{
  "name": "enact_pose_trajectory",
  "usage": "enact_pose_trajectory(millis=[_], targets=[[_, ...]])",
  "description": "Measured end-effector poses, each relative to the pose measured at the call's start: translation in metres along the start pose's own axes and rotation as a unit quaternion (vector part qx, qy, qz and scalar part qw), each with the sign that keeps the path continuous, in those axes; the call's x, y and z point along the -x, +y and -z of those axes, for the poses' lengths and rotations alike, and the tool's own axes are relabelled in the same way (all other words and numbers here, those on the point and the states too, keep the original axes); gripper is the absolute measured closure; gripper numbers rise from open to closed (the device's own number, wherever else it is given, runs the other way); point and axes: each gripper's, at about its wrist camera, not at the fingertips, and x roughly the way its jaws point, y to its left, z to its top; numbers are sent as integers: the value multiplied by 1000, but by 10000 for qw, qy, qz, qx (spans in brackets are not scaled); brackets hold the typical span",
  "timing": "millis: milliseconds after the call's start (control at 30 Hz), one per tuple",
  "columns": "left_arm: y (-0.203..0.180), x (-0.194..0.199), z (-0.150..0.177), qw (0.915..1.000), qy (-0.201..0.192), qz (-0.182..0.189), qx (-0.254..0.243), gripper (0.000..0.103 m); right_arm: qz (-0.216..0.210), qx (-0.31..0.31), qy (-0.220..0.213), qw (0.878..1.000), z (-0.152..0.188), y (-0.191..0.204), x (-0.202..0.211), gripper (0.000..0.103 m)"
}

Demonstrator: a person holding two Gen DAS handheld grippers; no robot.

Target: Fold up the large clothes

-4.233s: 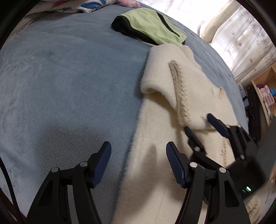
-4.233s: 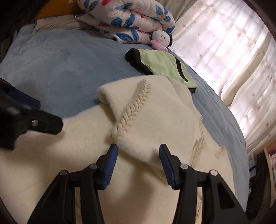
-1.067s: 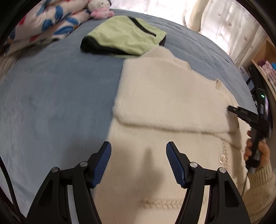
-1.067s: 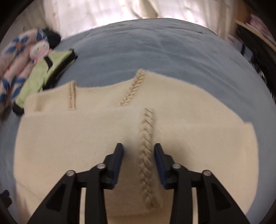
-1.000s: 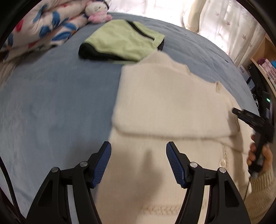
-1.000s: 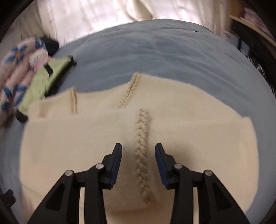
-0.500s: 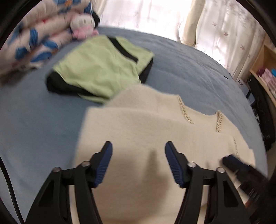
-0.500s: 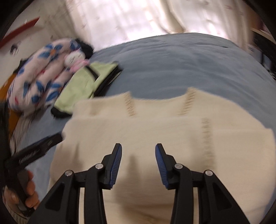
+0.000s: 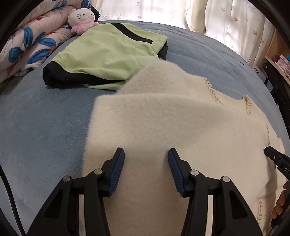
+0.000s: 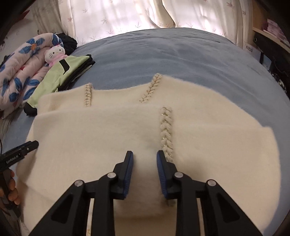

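Observation:
A fluffy cream garment (image 9: 181,118) with braided trim lies folded on the blue bedspread (image 9: 45,118). My left gripper (image 9: 145,154) sits low over its left part. Its jaws are closing with flat fabric between them, and the pads do not press it. At the right edge of this view are the right gripper's tip (image 9: 273,157) and a hand (image 9: 279,205). In the right wrist view the cream garment (image 10: 108,136) fills the middle. My right gripper (image 10: 145,156) is closing on a ridge of its top layer, just left of a braid (image 10: 165,130).
A folded green and black garment (image 9: 108,50) touches the cream one's far corner. Behind it are a plush toy (image 9: 81,18) and a floral quilt (image 9: 32,41). Curtains (image 10: 145,14) hang behind the bed, and a shelf (image 9: 279,54) stands on the right.
Both grippers have come down closer to the cream garment and their jaws have narrowed. The left one moved forward towards the green garment. The right one now has fabric bunched between its pads.

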Motion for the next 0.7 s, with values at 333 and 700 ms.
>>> enact_pose_trajectory(millis=[333, 700], targets=[[-8, 50, 7, 9999, -93, 17, -81, 53, -66, -423, 94, 9990, 8, 1, 29, 72], [-26, 123, 26, 9991, -288, 88, -290, 53, -123, -572, -253, 9980, 22, -2, 104, 71]])
